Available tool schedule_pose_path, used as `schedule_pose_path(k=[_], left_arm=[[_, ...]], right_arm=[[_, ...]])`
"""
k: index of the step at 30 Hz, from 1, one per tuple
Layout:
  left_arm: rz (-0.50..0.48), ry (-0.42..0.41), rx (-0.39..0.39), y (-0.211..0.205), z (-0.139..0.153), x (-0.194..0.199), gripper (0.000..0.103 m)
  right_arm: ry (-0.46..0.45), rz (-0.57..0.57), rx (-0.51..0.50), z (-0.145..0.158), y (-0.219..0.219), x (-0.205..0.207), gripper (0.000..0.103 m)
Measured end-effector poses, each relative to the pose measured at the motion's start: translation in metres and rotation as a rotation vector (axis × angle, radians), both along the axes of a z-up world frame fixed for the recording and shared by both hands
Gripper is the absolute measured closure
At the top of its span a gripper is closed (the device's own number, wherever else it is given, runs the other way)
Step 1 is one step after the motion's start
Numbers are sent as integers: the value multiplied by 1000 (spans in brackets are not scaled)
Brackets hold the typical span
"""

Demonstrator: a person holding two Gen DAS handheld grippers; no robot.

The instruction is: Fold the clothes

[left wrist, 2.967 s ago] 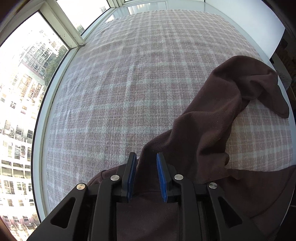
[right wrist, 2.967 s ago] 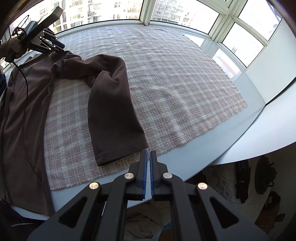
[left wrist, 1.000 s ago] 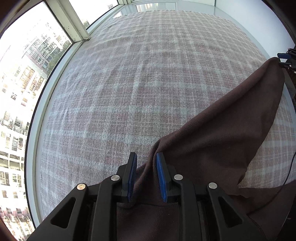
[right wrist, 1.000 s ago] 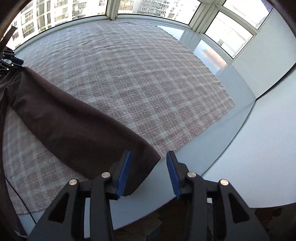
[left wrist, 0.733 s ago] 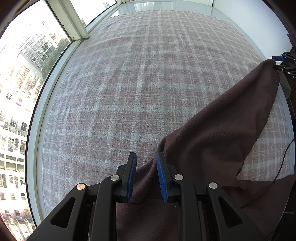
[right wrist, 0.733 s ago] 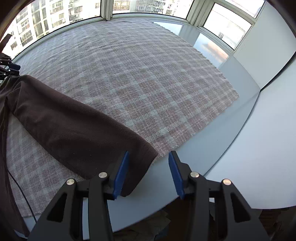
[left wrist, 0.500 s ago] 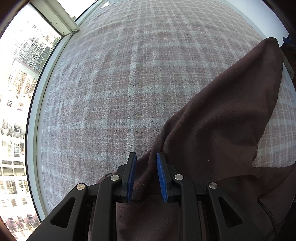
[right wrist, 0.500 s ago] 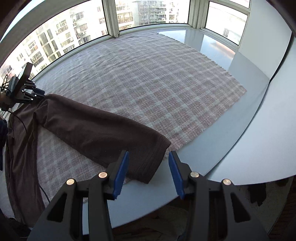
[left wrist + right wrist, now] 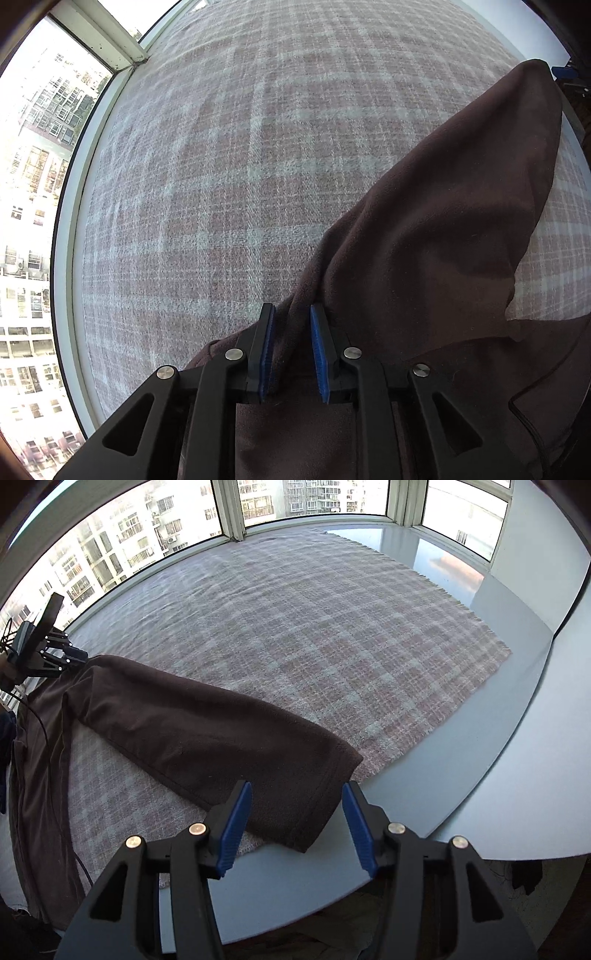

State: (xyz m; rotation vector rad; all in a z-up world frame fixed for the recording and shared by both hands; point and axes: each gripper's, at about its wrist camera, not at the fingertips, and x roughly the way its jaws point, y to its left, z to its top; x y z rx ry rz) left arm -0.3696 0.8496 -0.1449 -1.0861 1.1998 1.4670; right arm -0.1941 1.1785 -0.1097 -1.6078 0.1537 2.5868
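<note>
- Left wrist view: the left gripper [image 9: 291,328] points steeply down at a table covered by a pink-and-white plaid cloth [image 9: 221,177], and its blue pads [image 9: 266,347] pinch a bunched ridge of the dark brown garment [image 9: 443,236]; the jaws are closing on that fold.
- The fabric fills the narrow gap between the pads and runs on under the gripper's body toward the bottom of the frame.
- From the pinched ridge the garment's sleeve stretches up and to the right across the plaid cloth, narrowing toward the far right edge, where a bit of blue, probably the other gripper's pad, is just visible.
- A window frame [image 9: 99,40] and buildings outside sit at the left.
- Right wrist view: the right gripper [image 9: 297,812] hangs above the near table edge with its jaws opening, and neither pad touches anything.
- The sleeve's cuff end [image 9: 314,794] lies flat directly below and between the spread pads, partly on the plaid cloth and partly over the bare grey table [image 9: 480,768].
- The sleeve runs from there diagonally up-left to the left gripper [image 9: 75,653], which clamps the shoulder area.
- The rest of the garment drapes down the table's left side, with a thin black cable [image 9: 48,746] trailing across it.
</note>
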Motion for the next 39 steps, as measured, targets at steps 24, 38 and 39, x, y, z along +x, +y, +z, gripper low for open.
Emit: schedule_pose_path(k=[24, 38, 39], left_arm=[[145, -54, 201, -87, 43, -23, 101], [327, -115, 353, -202, 2, -23, 101], [346, -116, 380, -203, 4, -24, 101]], right_arm=[[298, 207, -146, 125, -104, 111, 100], [242, 561, 72, 88, -316, 204, 100], [245, 578, 106, 88, -324, 206, 100]])
